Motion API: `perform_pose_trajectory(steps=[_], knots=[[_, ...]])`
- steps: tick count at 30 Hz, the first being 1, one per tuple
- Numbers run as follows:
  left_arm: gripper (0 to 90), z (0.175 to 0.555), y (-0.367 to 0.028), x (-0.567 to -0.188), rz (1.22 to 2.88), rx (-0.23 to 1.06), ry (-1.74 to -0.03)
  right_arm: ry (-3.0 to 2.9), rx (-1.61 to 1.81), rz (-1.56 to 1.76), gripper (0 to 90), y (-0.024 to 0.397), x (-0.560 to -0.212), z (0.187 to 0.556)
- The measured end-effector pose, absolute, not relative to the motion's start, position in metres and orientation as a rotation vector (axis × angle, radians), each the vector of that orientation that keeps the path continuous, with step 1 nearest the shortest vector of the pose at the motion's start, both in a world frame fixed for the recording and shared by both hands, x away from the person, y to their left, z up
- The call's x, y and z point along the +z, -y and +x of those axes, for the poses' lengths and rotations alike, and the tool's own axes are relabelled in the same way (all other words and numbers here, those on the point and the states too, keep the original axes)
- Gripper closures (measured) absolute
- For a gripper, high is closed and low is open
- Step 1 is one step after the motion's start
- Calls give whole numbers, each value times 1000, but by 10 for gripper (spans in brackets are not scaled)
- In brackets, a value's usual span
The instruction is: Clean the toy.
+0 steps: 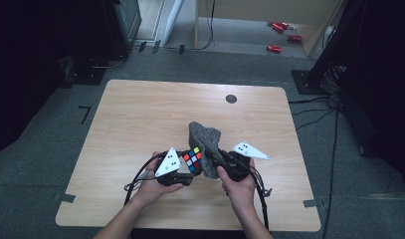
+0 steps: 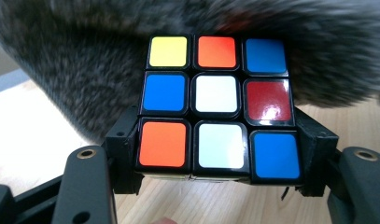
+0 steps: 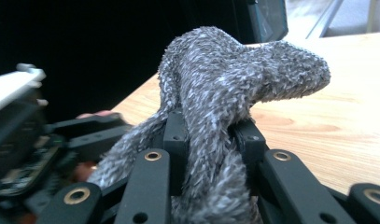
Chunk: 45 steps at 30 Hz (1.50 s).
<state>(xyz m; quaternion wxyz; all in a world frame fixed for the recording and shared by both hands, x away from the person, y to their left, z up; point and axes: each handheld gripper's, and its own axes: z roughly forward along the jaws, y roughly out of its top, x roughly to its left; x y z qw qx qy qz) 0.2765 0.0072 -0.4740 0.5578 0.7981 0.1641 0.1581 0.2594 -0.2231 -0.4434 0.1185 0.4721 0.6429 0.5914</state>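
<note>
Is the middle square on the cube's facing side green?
No, the middle square of the cube in the left gripper view is white, with blue and red beside it.

A light wooden table (image 1: 140, 119) stands on grey carpet, with a small dark round disc (image 1: 231, 98) toward its upper right.

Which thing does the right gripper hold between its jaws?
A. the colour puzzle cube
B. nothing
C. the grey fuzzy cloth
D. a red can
C: in the right gripper view the right gripper pinches the grey fuzzy cloth; the left gripper holds the puzzle cube.
</note>
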Motion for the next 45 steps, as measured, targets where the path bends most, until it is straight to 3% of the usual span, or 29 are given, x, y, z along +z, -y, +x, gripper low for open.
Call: perform_pose_trajectory(steps=[32,39,45], knots=[[349,279,-7,-475,1873,375,-420,-1860,1694,1430,746,230,-454,259],[350,277,0,-478,1977,415,-413,-1920,1461,1025,740,203,-436,241],[350,276,6,-476,2075,455,-459,-1969,1220,834,727,182,-444,235]])
